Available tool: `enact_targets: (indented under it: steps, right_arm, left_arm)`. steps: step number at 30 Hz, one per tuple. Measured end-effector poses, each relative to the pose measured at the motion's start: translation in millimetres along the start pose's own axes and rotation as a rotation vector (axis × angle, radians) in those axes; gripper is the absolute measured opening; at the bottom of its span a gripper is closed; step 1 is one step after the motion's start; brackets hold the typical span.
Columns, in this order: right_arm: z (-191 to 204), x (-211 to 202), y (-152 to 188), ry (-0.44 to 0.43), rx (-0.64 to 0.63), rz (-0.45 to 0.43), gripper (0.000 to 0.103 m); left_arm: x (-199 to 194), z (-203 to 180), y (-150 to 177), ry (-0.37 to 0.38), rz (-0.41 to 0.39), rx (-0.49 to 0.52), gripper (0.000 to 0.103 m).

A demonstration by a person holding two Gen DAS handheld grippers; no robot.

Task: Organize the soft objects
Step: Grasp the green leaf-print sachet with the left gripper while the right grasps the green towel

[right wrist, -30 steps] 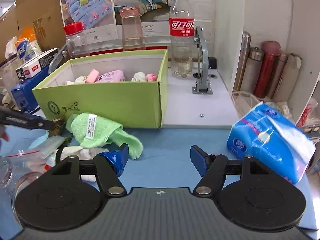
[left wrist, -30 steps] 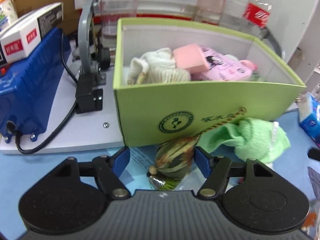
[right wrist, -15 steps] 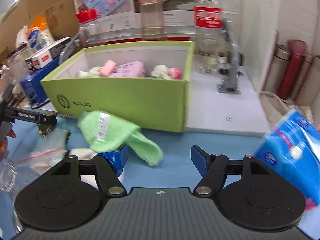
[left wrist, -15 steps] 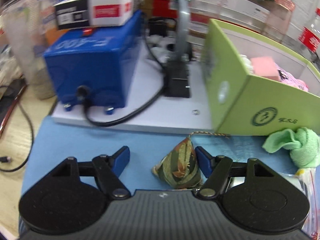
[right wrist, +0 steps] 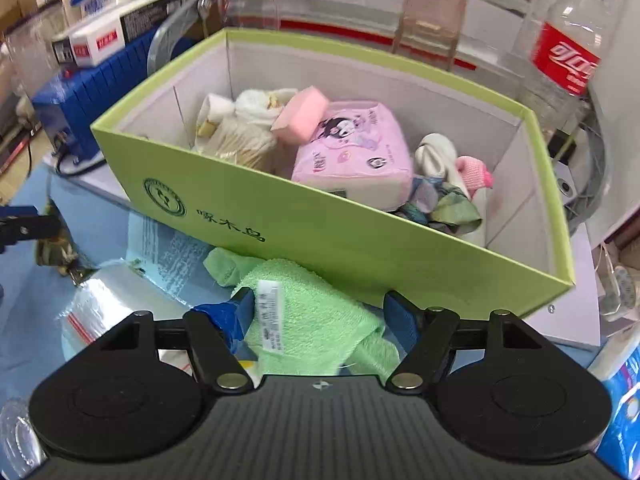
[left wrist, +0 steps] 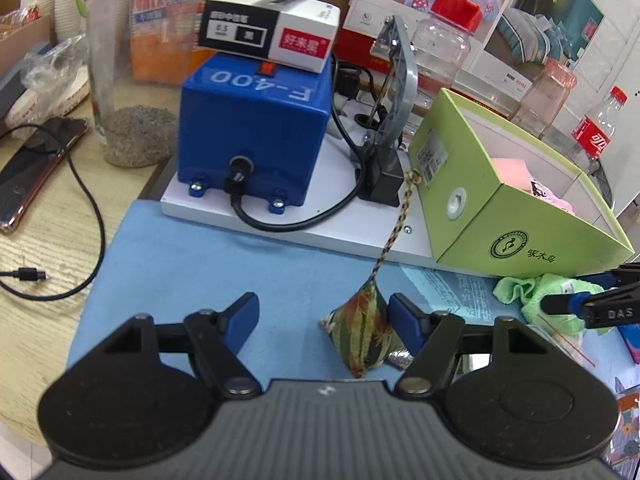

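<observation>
A green box (right wrist: pixel 320 216) holds several soft items: cream socks, a pink sponge (right wrist: pixel 302 114) and a pink tissue pack (right wrist: pixel 354 152). A green towel (right wrist: pixel 308 320) lies on the blue mat in front of the box, between the open fingers of my right gripper (right wrist: pixel 320 316). In the left wrist view, my left gripper (left wrist: pixel 322 318) is open; a small patterned fabric pouch (left wrist: pixel 362 330) with a braided cord stands on the mat, touching its right finger. The box (left wrist: pixel 500 208) and the towel (left wrist: pixel 548 296) show at the right there.
A blue machine (left wrist: pixel 256 128) with a white carton on it sits on a white board left of the box. A glass jar (left wrist: pixel 124 60), a phone (left wrist: pixel 32 164) and cables lie at the left. Bottles (right wrist: pixel 568 52) stand behind the box. Plastic bags (right wrist: pixel 104 308) lie on the mat.
My right gripper has moved left and forward until the green towel lies between its fingers. My left gripper has swung left, away from the box; the pouch now stands against its right finger.
</observation>
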State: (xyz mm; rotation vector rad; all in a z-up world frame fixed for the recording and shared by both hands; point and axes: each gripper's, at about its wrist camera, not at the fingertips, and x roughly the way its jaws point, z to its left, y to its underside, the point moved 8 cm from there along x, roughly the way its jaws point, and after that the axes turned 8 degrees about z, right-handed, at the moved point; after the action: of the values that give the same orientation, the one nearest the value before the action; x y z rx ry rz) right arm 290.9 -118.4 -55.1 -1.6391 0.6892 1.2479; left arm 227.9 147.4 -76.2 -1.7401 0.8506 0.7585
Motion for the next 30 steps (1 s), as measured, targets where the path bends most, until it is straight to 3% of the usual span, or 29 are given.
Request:
enact_targets:
  steps: [2,9,16,23,30]
  right_arm:
    - [-0.1,8.2,-5.5,-0.02,0.014,0.064,0.058]
    - [-3.0,35.0,-3.1,-0.058,0.057,0.147,0.059]
    - [-67.0,31.7,14.2,-0.092,0.244,0.121,0.061]
    - [-133.9,15.8,69.8,-0.043,0.397,0.047,0.062]
    - [-131.5,1.6,114.2,0.005,0.385,-0.109,0.063]
  left_arm:
    - [-3.5,5.1,3.1,0.013,-0.003,-0.011,0.071]
    - [-9.8,16.7,8.7,0.02,-0.008,-0.015,0.072]
    - [-11.1,12.8,9.3,-0.004,-0.013,0.006,0.073]
    - [-14.6,-3.0,2.4,0.044,-0.029,-0.033,0.074]
    - [-15.9,-9.0,2.8,-0.016,-0.024,-0.03,0.076]
